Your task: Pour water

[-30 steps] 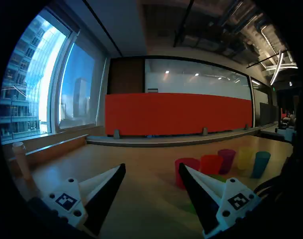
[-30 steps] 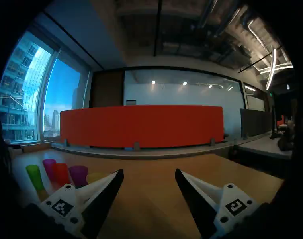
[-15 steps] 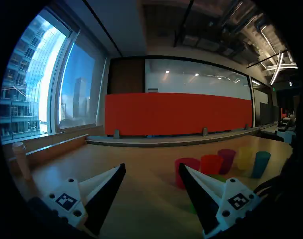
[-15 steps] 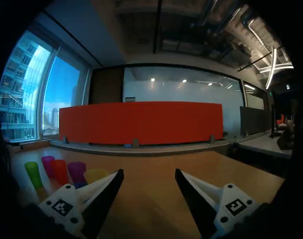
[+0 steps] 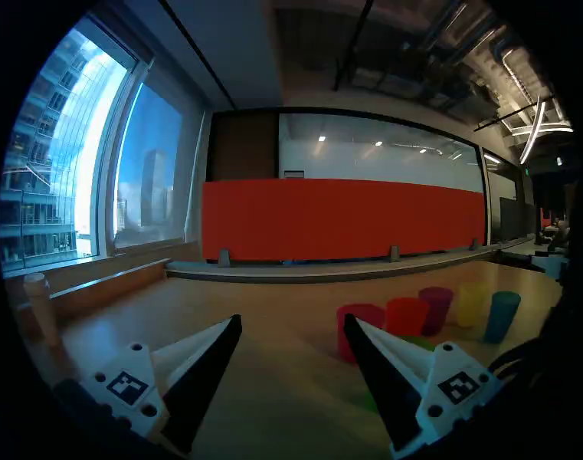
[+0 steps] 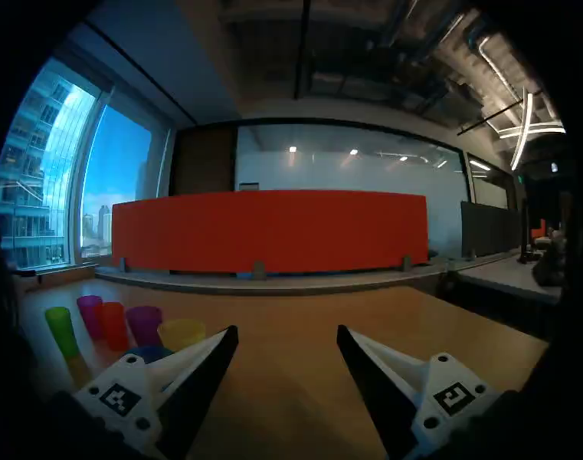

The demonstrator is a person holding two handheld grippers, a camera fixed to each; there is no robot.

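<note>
Fingers of my left claw [image 5: 291, 318] stand spread wide above the table [image 5: 283, 399], pinching nothing. Just past its right finger runs a row of cups. The red cup [image 5: 356, 326] is partly covered by that fingertip, followed by the orange cup [image 5: 406, 314], purple cup [image 5: 437, 301], yellow cup [image 5: 473, 303] and teal cup [image 5: 502, 314]. A green patch low behind the finger is too hidden to name. Far left, at the table's edge, a pale upright post [image 5: 38, 307] is blurred, and I cannot tell what it is.

My right claw [image 6: 286, 330] is likewise spread, gripping nothing, and the cups lie off to its left. A bluish rim [image 6: 149, 353] there is mostly hidden behind the left finger. Whether any cup holds water I cannot tell. A red partition [image 5: 337, 218] closes the table's far side.
</note>
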